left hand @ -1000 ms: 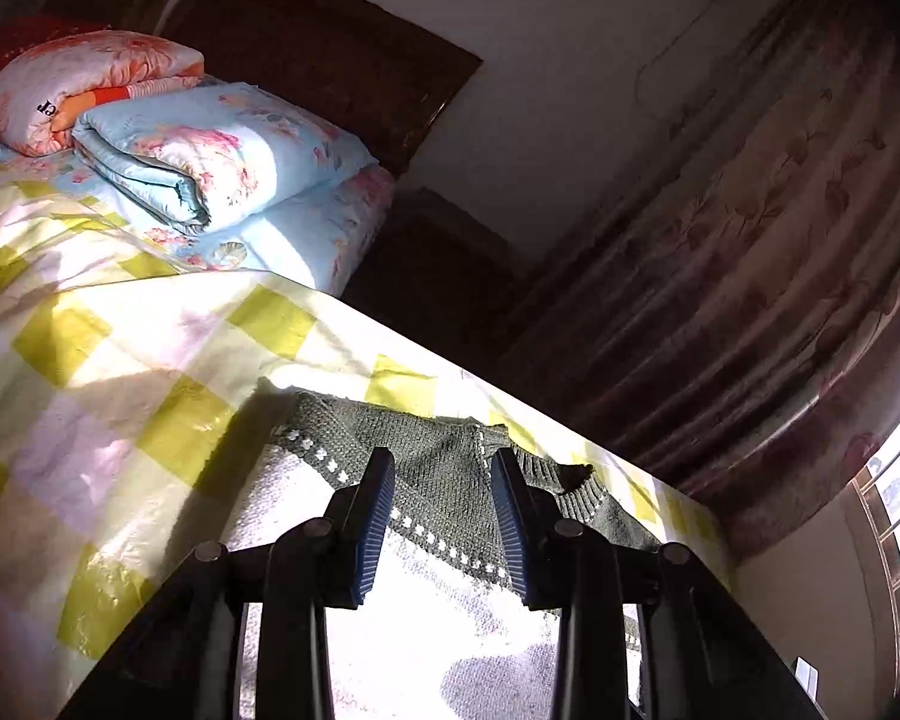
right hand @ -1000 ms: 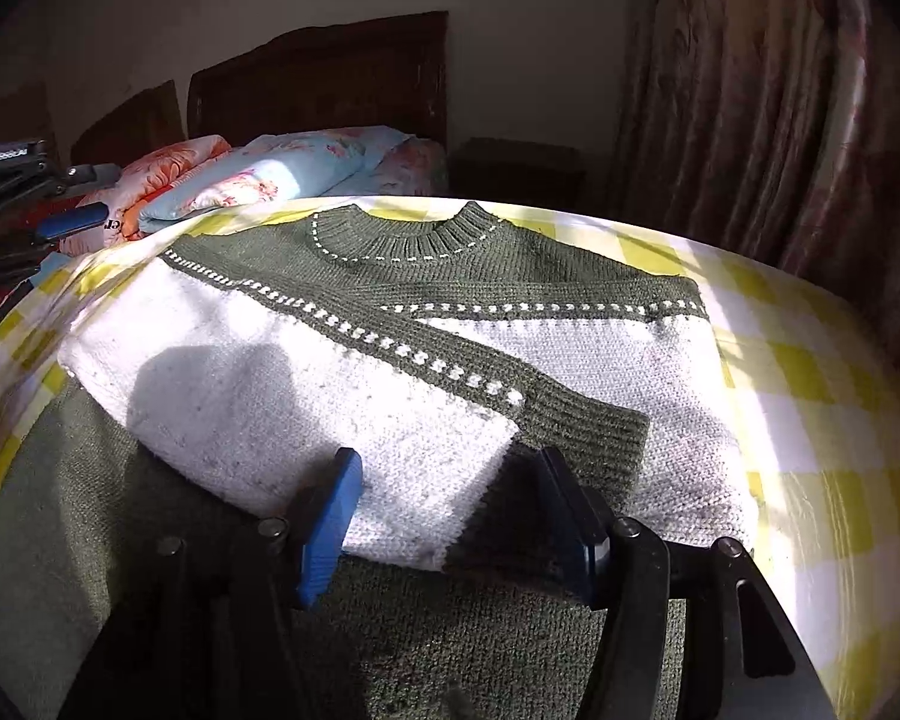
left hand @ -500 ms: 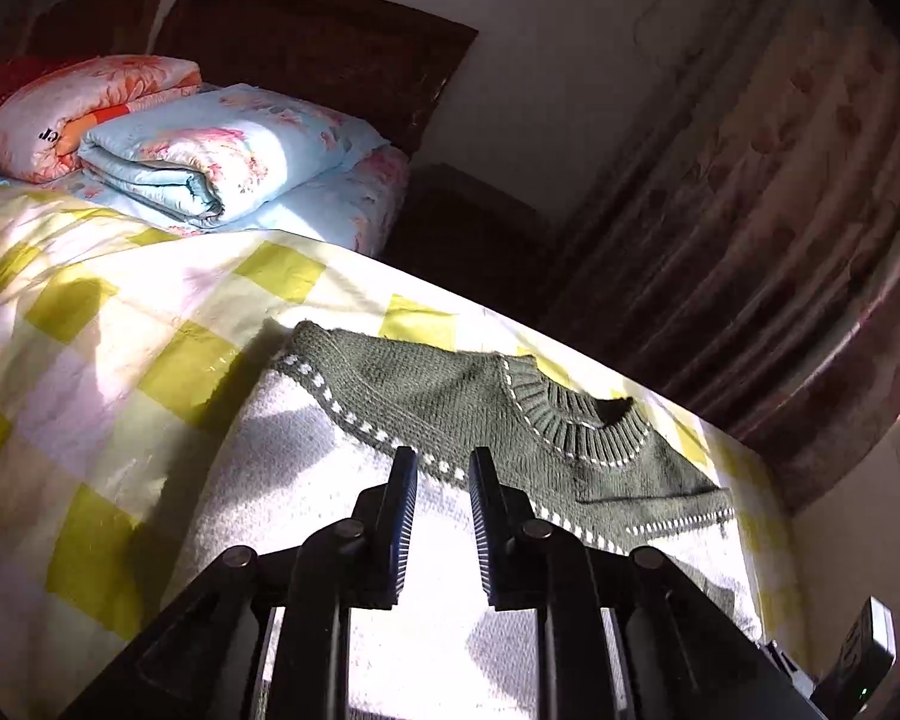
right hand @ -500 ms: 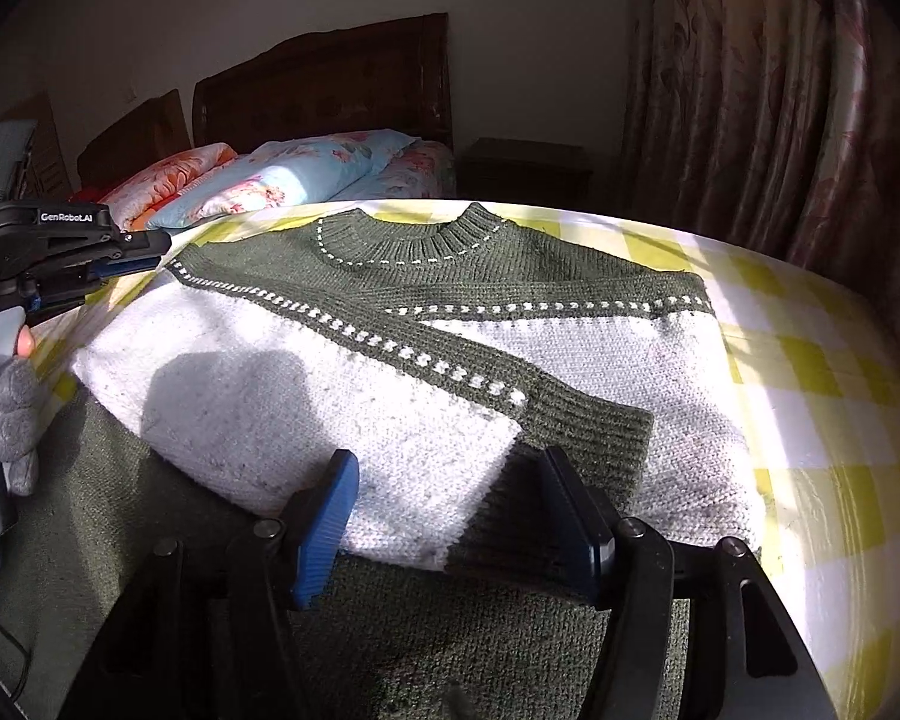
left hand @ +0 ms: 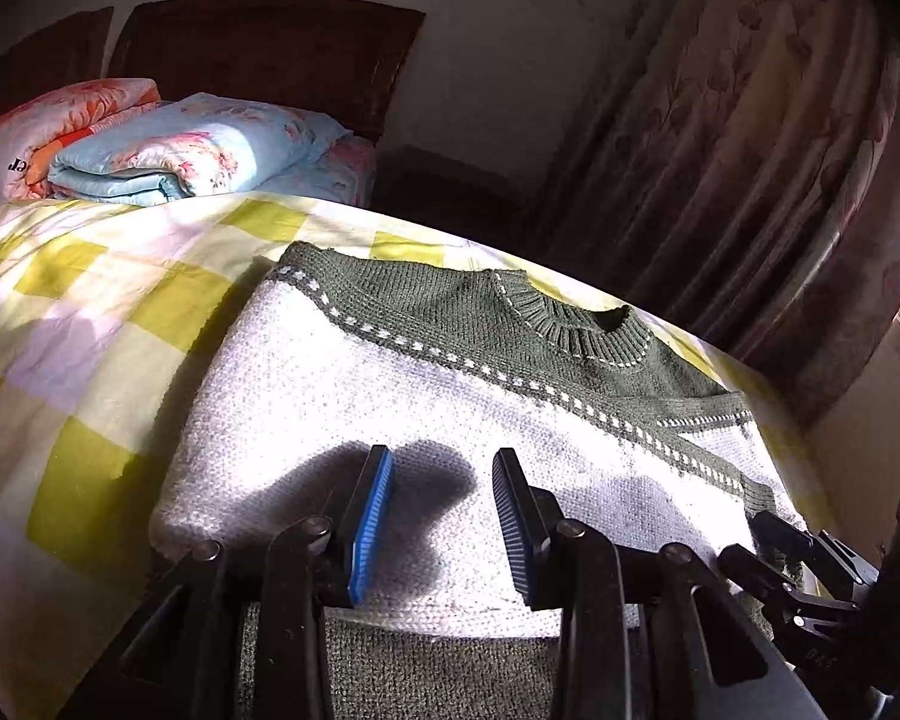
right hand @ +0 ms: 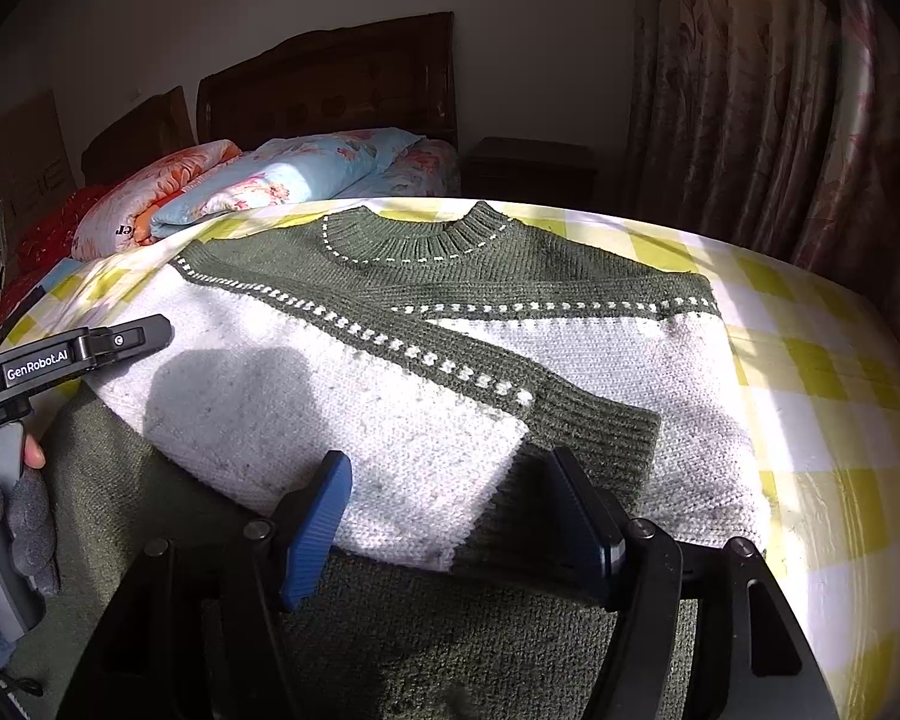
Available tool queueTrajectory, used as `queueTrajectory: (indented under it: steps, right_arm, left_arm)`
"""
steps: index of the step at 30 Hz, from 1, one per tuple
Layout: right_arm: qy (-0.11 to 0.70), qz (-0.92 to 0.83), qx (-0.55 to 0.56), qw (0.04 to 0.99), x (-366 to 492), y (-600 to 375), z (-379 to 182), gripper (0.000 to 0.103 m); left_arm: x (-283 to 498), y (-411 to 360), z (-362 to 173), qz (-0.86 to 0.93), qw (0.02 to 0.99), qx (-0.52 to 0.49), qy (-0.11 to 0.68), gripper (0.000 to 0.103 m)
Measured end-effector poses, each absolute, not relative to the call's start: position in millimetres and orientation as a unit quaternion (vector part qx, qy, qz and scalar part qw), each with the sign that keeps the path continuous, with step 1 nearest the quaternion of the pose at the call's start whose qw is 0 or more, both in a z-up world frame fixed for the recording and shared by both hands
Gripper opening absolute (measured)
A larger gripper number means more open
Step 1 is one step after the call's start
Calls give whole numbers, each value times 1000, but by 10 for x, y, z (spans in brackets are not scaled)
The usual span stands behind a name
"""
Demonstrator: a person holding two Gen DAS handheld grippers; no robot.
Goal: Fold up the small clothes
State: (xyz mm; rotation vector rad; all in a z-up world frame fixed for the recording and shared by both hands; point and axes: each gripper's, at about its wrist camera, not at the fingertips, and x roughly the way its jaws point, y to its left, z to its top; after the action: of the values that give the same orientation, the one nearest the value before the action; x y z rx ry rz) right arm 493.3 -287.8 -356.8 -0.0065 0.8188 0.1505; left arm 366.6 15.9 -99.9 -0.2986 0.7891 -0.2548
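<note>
A small knitted sweater (right hand: 600, 360), white with dark green yoke, collar and hem, lies flat on the yellow-checked bedspread (right hand: 828, 396). One sleeve (right hand: 390, 408) is folded across the chest, its green cuff near the middle. My right gripper (right hand: 450, 510) is open and empty, hovering over the near edge of the folded sleeve. My left gripper (left hand: 441, 516) is open and empty above the white part of the sweater (left hand: 390, 396). It also shows at the left edge of the right wrist view (right hand: 78, 348), held by a gloved hand.
Folded floral quilts (left hand: 168, 156) and a pillow (right hand: 150, 204) lie at the far end of the bed against a dark wooden headboard (right hand: 330, 96). A patterned curtain (right hand: 780, 96) hangs to the right. The right gripper's body (left hand: 840, 588) shows at the lower right of the left wrist view.
My left gripper was nearly shut half a second ago and has now opened; it has drawn back toward the near side of the sweater. My right gripper has stayed open, in place.
</note>
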Motion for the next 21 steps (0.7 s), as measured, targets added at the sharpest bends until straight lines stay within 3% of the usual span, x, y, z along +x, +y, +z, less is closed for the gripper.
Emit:
queueTrajectory:
  steps: [8, 13, 16, 21]
  right_arm:
    - [399, 75, -7, 914, 4933, -2869, -3573, 103]
    - [407, 51, -6, 912, 4648, -2758, -3459, 103]
    - [410, 53, -18, 910, 4395, -2581, -3474, 103]
    - [467, 53, -32, 882, 4198, -2660, -3651, 103]
  left_arm:
    - [3596, 266, -971, -126, 891, -182, 396, 34]
    - [3018, 334, -828, -118, 890, -205, 390, 34]
    - [2838, 240, -1051, -125, 879, -145, 437, 33]
    - [2520, 451, -1050, -127, 888, -78, 434, 32]
